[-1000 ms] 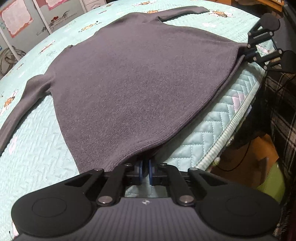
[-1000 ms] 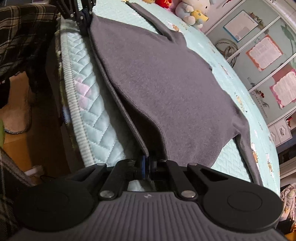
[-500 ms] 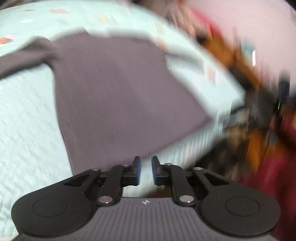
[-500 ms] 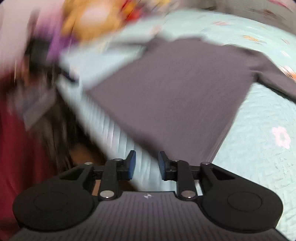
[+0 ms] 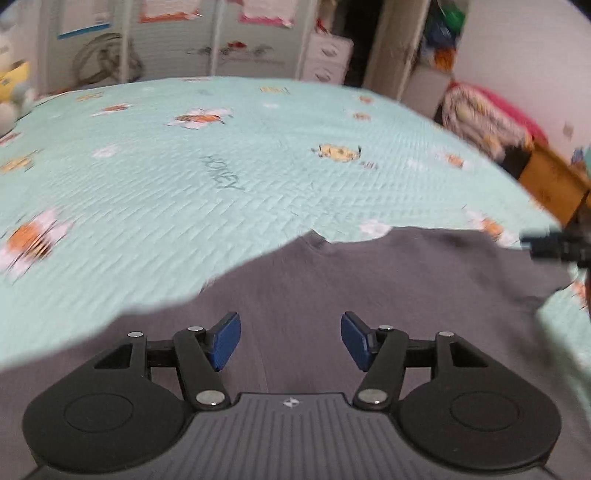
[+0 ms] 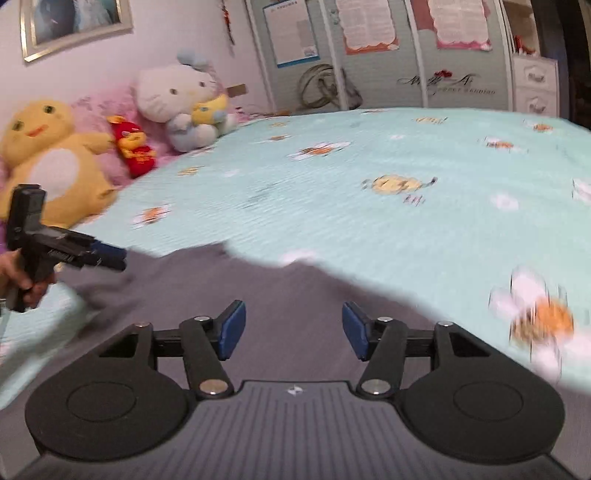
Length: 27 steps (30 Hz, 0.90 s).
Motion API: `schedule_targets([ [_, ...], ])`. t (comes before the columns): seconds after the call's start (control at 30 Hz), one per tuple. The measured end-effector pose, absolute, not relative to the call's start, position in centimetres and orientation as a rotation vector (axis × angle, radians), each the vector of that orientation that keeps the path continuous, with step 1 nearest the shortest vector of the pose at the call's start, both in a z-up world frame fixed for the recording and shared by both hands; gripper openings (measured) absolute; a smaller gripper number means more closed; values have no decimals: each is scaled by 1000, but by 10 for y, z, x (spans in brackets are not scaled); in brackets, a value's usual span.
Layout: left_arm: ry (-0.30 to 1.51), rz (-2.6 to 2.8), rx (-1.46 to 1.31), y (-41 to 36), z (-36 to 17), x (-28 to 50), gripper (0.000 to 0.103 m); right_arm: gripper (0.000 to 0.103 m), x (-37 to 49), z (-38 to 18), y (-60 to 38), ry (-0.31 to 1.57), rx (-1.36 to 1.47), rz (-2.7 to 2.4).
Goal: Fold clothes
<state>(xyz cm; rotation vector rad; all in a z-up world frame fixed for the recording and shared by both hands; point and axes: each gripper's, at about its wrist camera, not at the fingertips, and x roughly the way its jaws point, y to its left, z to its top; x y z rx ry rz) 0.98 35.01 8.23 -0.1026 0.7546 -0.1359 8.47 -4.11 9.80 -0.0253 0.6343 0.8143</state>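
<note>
A dark grey sweater [image 5: 332,288] lies spread on the mint quilted bed [image 5: 184,192]. In the left wrist view my left gripper [image 5: 290,341] hovers over the cloth, its jaws opening, with nothing between the blue pads [image 5: 225,341]. My right gripper [image 6: 293,330] likewise hangs above the sweater [image 6: 266,291], jaws opening and empty. Each view catches the other gripper from the side: the right gripper [image 5: 543,243] at the right edge, and the left gripper [image 6: 118,258] held in a hand [image 6: 22,280] at the left edge. Both views are motion-blurred.
Plush toys, a yellow duck [image 6: 48,162] and a white cat [image 6: 177,99], sit at the head of the bed. Cabinets with posters [image 6: 369,26] stand behind it. A wooden frame [image 5: 550,184] and piled fabric [image 5: 480,118] are at the right.
Both grippers let go of the sweater's hem and opened their jaws. Both swung fast from the bed's edge to above the sweater, now facing across the bed.
</note>
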Motion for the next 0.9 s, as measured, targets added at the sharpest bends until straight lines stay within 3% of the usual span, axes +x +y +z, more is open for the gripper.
schedule_targets([
  [0.27,737,-234,-110,365,56,91,63,62,175,58,-3,766,-63,896],
  [0.5,883,-411,-190,361,33,120,65,61,198,35,6,926,-22,1022],
  [0.53,882,-415,-189,361,31,120,62,59,196,35,7,926,-27,1027],
  [0.57,879,-409,-186,361,32,119,59,41,195,35,9,927,-32,1032],
  [0.6,878,-400,-181,361,32,118,33,3,194,34,11,927,-39,1033],
  [0.63,876,-398,-171,360,32,117,8,4,195,34,14,924,-51,1017],
  [0.9,806,-276,39,331,42,132,8,4,204,46,18,789,-100,901],
])
